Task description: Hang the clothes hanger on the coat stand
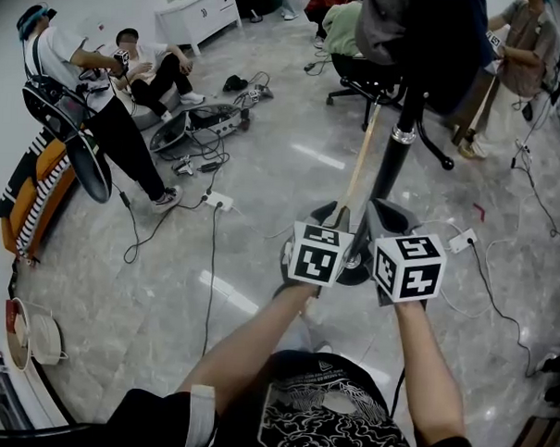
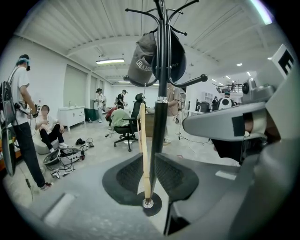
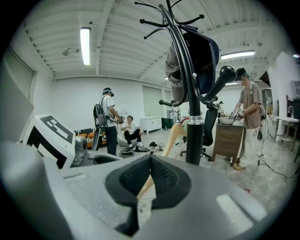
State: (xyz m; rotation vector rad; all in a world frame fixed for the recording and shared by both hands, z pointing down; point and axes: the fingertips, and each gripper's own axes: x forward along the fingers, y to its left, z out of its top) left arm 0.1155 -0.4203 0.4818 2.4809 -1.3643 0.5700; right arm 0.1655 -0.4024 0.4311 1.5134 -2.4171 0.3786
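Note:
The black coat stand (image 1: 389, 167) rises from its round base just ahead of both grippers, and caps hang from its upper hooks (image 2: 145, 61). A pale wooden hanger (image 1: 359, 166) leans upward beside the pole, seen edge-on. My right gripper (image 1: 384, 213) is shut on the hanger's lower end (image 3: 171, 136), and its pads (image 3: 161, 176) meet on the wood. My left gripper (image 1: 329, 214) is right beside it. In the left gripper view (image 2: 149, 157) the jaws stand slightly apart, with the hanger (image 2: 143, 140) and the pole (image 2: 160, 117) showing in the gap.
Cables and a power strip (image 1: 216, 201) trail over the grey floor to the left. One person stands (image 1: 82, 98) and another sits (image 1: 148, 69) at the far left. An office chair (image 1: 379, 79) is behind the stand. A person stands by a wooden cabinet (image 3: 227, 140) at the right.

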